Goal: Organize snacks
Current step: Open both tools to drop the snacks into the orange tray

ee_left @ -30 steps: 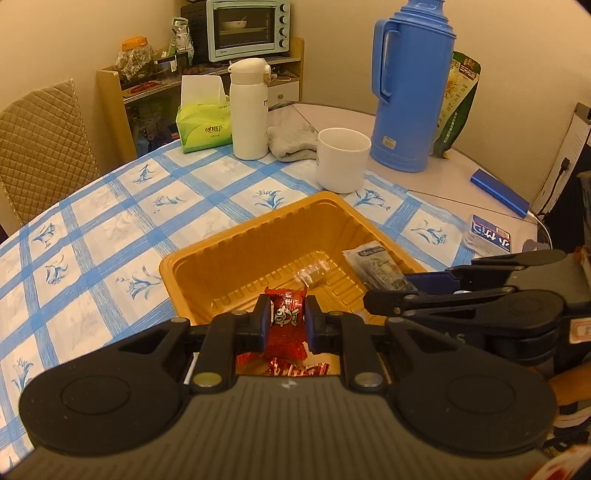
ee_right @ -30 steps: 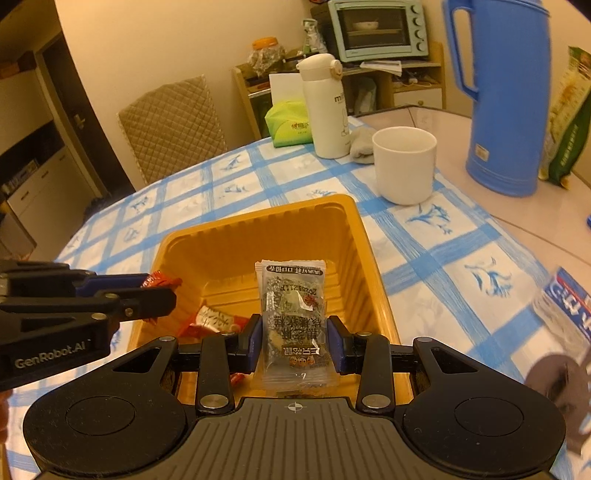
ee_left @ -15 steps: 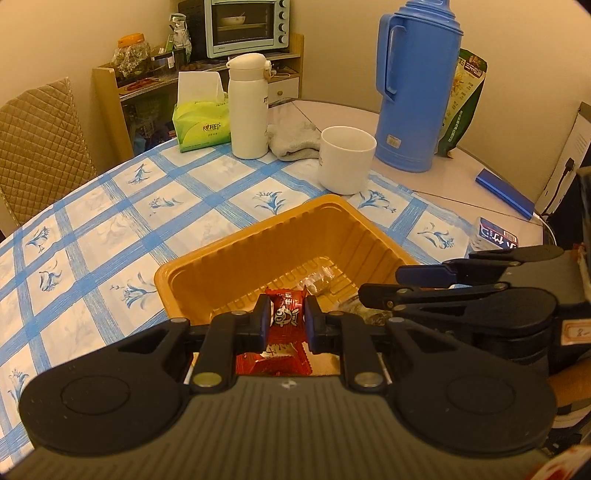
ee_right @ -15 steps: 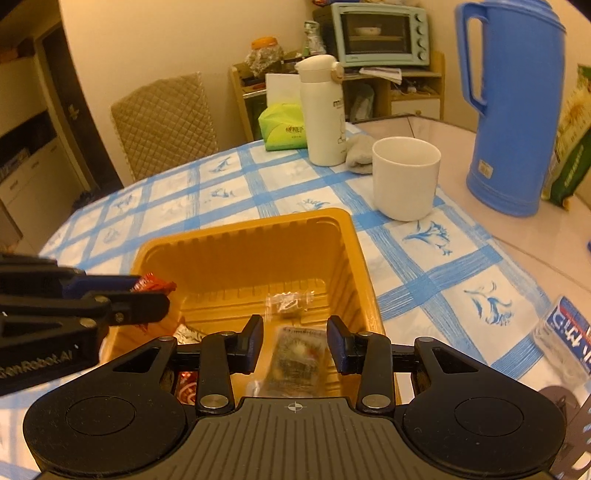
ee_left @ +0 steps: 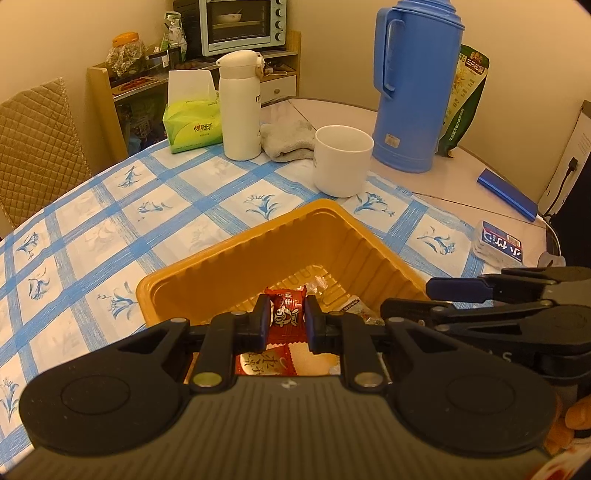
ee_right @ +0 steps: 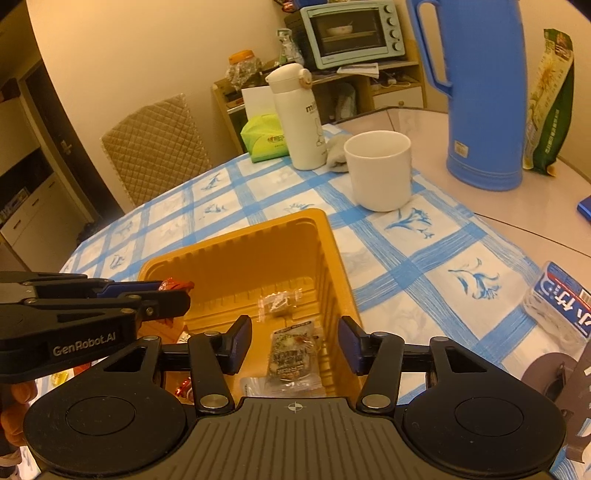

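- My left gripper (ee_left: 285, 321) is clamped on a red snack packet (ee_left: 286, 316), holding it above the near end of the orange tray (ee_left: 229, 266).
- My right gripper (ee_right: 294, 341) has its jaws spread wide with nothing between them; it hangs over the tray's right side.
- Beneath that right gripper a clear-wrapped dark snack (ee_right: 293, 354) lies flat on the tray floor, and a small clear-wrapped sweet (ee_right: 277, 302) sits farther in.
- Another red-and-white packet (ee_left: 275, 360) lies in the tray under my left gripper.
- The tray rests on a blue-and-white checked tablecloth (ee_left: 110, 229) covering part of a round table.
- Beyond the tray stand a white mug (ee_left: 341, 164), a white flask (ee_left: 240, 105), a green tissue pack (ee_left: 192, 120), a grey cloth (ee_left: 288, 140) and a tall blue thermos (ee_left: 415, 85).
- A small blue-labelled water bottle (ee_right: 561, 310) lies on the cloth to the right of the tray.
- A quilted chair (ee_right: 155, 147) and a shelf with a toaster oven (ee_right: 351, 33) stand behind the table.
- A second ago my right gripper pinched the dark snack; since then it has let go and opened wider, while my left has kept its grip on the red packet.
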Action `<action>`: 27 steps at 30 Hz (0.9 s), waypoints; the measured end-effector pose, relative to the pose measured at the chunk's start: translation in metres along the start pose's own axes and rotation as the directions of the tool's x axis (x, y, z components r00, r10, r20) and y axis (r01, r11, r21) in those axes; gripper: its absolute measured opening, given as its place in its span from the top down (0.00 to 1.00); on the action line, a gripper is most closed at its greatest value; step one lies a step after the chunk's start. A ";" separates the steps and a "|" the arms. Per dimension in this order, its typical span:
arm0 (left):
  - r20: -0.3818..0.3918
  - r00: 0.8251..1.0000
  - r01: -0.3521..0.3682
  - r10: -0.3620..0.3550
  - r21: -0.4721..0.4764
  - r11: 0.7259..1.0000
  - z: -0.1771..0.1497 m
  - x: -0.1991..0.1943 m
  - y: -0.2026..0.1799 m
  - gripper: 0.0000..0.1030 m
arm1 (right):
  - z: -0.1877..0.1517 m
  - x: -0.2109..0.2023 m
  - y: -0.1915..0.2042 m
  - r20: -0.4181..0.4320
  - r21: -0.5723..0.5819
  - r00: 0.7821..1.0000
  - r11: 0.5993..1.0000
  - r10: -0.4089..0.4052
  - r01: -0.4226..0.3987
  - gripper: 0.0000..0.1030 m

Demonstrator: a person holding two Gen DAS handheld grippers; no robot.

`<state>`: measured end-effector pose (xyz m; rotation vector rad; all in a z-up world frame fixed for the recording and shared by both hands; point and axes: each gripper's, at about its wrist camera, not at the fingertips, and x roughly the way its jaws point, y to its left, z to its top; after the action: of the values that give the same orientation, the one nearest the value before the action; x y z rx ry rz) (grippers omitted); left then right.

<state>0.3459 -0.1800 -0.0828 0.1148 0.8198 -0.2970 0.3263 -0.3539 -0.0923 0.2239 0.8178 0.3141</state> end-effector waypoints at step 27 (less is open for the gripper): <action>0.046 0.999 0.010 -0.008 -0.055 0.998 -0.024 -0.060 0.024 0.47 | -0.015 -0.045 0.015 0.034 0.017 0.999 0.999 0.029 -0.030 0.23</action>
<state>0.2975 -0.1390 -0.0554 0.0519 0.7825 -0.2840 0.2838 -0.3552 -0.0670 0.2568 0.7850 0.3302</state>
